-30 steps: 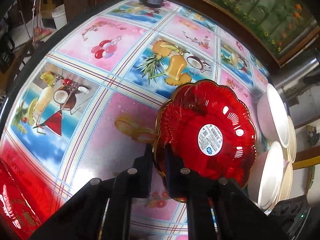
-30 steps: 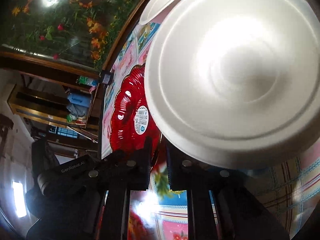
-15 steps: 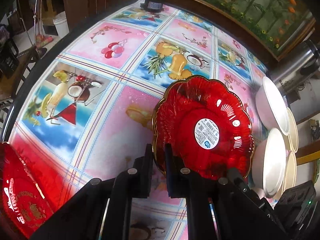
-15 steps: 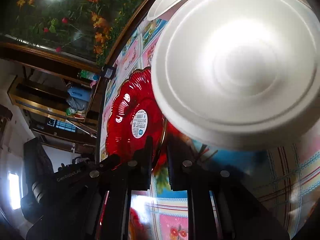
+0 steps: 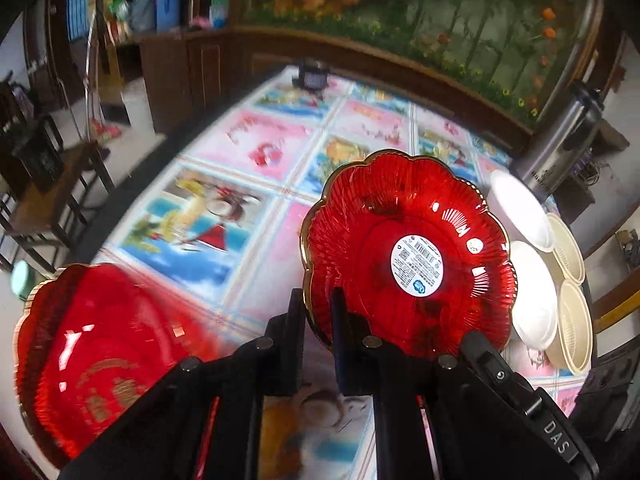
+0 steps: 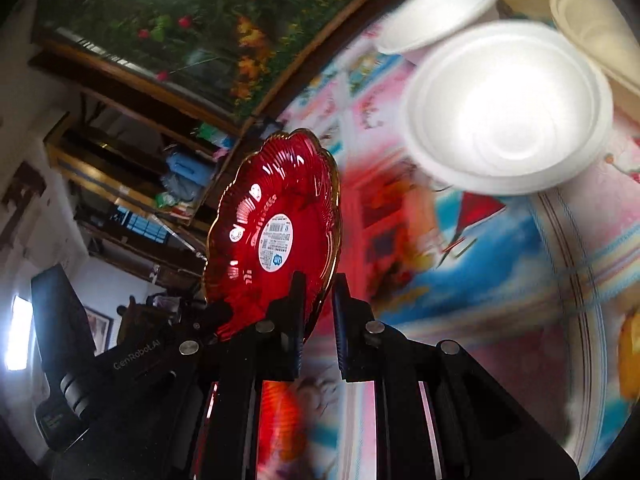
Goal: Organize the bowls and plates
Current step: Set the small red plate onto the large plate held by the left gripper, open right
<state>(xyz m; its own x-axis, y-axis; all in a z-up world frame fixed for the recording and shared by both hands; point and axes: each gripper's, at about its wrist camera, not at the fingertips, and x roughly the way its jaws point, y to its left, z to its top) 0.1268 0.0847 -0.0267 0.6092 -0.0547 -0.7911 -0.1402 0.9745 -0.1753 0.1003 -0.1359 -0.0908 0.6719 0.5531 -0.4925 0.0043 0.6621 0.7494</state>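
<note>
Tablecloth (image 5: 224,208) with bright fruit-and-drink squares fills the middle of the left wrist view, and a long flower painting (image 5: 400,12) runs along the top edge. A stack of red plates (image 5: 100,360) sits at the lower left, blurred. White foam bowls (image 5: 532,300) and cream bowls (image 5: 576,332) crowd the right edge, just beside a steel flask (image 5: 560,148) at the upper right. A small dark object (image 5: 312,76) stands at the table's far end.

Both tongs pinch one plate. The left gripper (image 5: 318,312) is clamped on the near rim of the red scalloped plate (image 5: 408,252), its jaws almost together with only the rim between them. The right gripper (image 6: 318,296) is closed on the same plate's rim, seen edge-on left of centre in its own view.

That plate is lifted off the cloth and tilted, translucent red, ribbed, with a gold edge. A round white barcode sticker (image 5: 417,265) sits at its centre.
</note>
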